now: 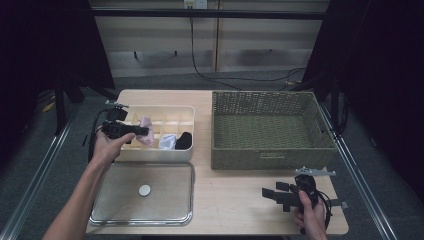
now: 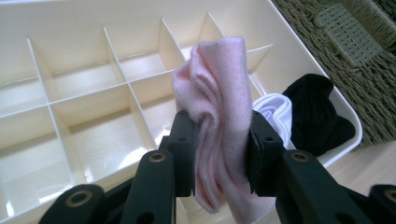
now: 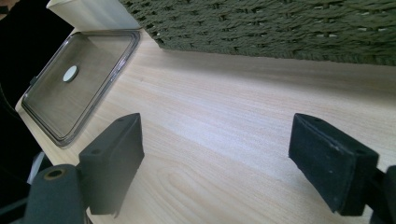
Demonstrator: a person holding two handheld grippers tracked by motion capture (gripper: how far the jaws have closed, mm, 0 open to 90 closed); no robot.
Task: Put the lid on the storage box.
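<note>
Your left gripper [image 2: 219, 154] hangs over the cream divided box [image 1: 187, 116], its jaws clamped on a pink sock [image 2: 219, 116]. Just beyond the jaws and to their right in the left gripper view, a white sock [image 2: 275, 109] and a black sock [image 2: 317, 116] sit in the end compartments of the near row, the black one against the box's rounded corner. The cells ahead of the jaws and to their left are bare, split by thin upright dividers that rise just beneath the hanging fabric. Past the box's right wall stands the olive woven basket [image 1: 272, 127], close beside it on the worktop [image 1: 235, 195]. On the near side of your left hand [image 1: 107, 147], the clear lid [image 1: 165, 192] lies flat with a round pale disc [image 1: 144, 190] at its middle.

The pink sock is soft ribbed knit, bunched into lengthwise folds. It stands roughly upright between the pads, its rounded end rising above them and its lower part drooping below, pinched across its middle.

Your right gripper [image 3: 219, 161] sits low over bare wood, well apart from the left, jaws spread wide with nothing between them. The basket's wall lies just ahead of it, the lid off to its left.
</note>
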